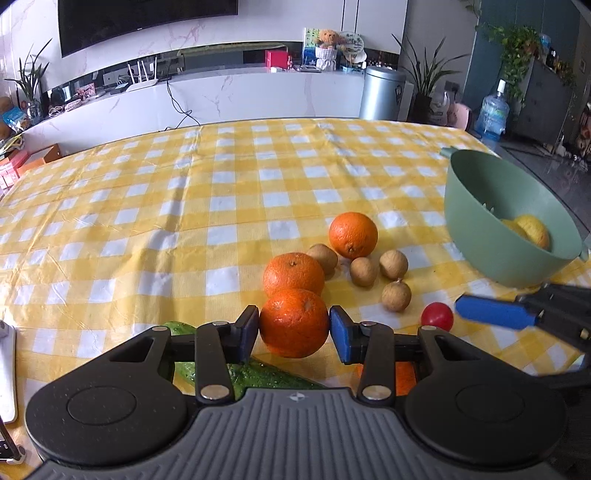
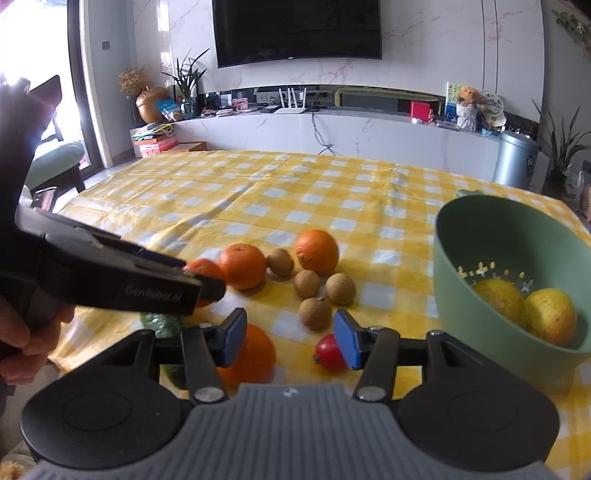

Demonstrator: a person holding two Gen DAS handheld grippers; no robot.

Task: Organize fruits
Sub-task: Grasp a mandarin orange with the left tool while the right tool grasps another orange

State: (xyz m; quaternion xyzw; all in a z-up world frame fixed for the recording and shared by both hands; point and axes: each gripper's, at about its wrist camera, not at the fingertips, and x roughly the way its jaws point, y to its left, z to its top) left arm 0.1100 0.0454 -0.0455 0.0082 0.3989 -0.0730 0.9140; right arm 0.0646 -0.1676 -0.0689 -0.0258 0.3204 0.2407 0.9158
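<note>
Am pinching orange (image 1: 294,322) in left gripper (image 1: 294,328), pads touching both sides. Am holding right gripper (image 2: 290,341) jaws spread, empty, beside red fruit (image 2: 328,355), near green bowl (image 2: 480,236).

A dark television (image 2: 297,31) hangs over a marble console (image 2: 332,129), with a silver bin (image 2: 515,160) and a water jug (image 1: 492,114) nearby.

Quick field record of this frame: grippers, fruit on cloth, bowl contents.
left gripper: shut on near orange
right gripper: open, nothing between the pads, above the cloth
oranges on cloth: two beyond the gripped one, one by the right gripper
small brown fruits: four, clustered by the oranges
small red fruit: at right gripper's right pad
green bowl: two yellow fruits
tablecloth: yellow check
</note>
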